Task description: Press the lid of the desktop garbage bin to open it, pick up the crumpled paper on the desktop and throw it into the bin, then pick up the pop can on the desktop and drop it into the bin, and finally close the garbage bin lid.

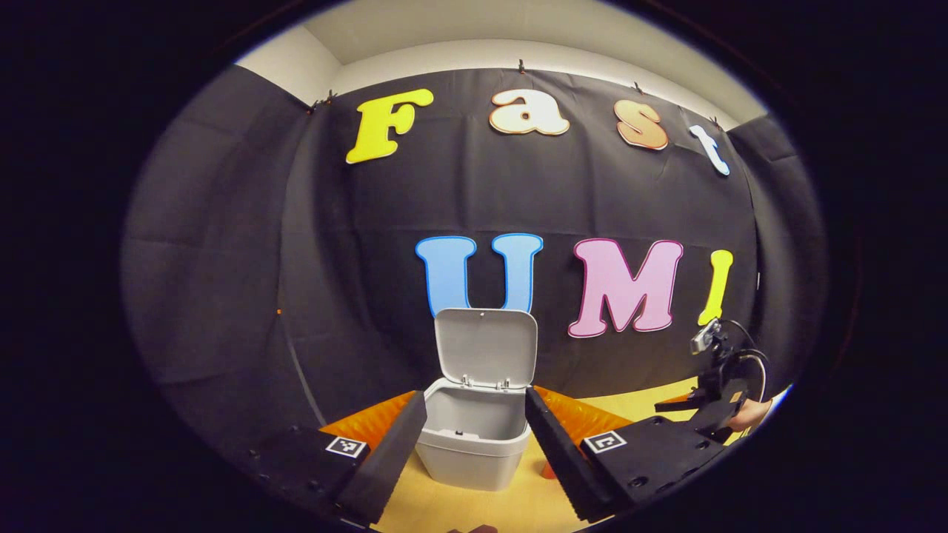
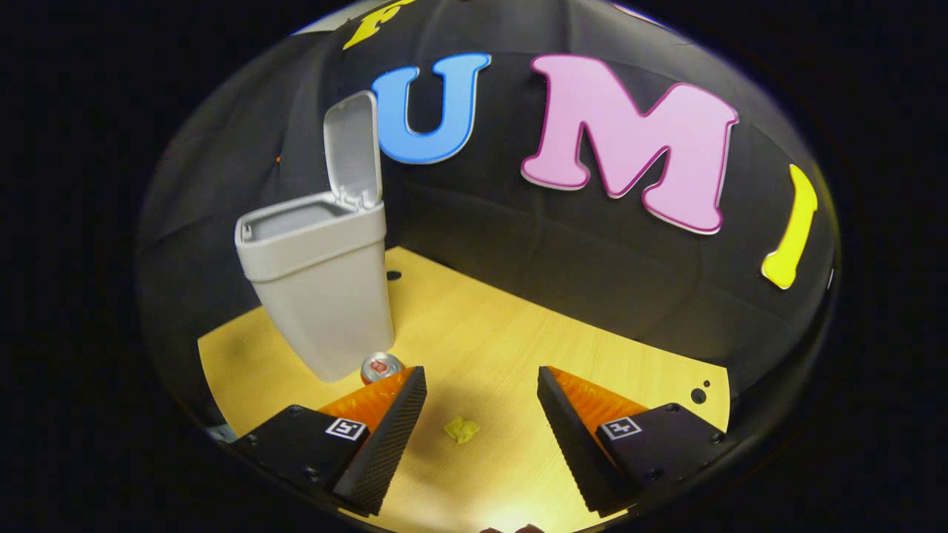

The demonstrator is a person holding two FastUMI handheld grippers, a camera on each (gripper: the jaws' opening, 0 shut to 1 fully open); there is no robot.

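In the right gripper view, the right gripper (image 2: 481,414) hangs above the wooden counter (image 2: 518,333) with its jaws released and spread wide, nothing between them. The crumpled paper (image 2: 461,428) lies on the counter in the gap between the fingers, nearer the left one, touching neither. Just past that finger's tip, the pop can (image 2: 381,366) stands against the foot of the garbage bin (image 2: 322,289), whose lid (image 2: 353,152) is swung up and open.

In the left gripper view, the left gripper (image 1: 475,429) also has its jaws released, empty, framing the bin from the front. The bin's open mouth faces the camera, lid upright behind it. Off to the right, farther back, the other gripper shows above the counter, a hand (image 1: 748,414) holding it.
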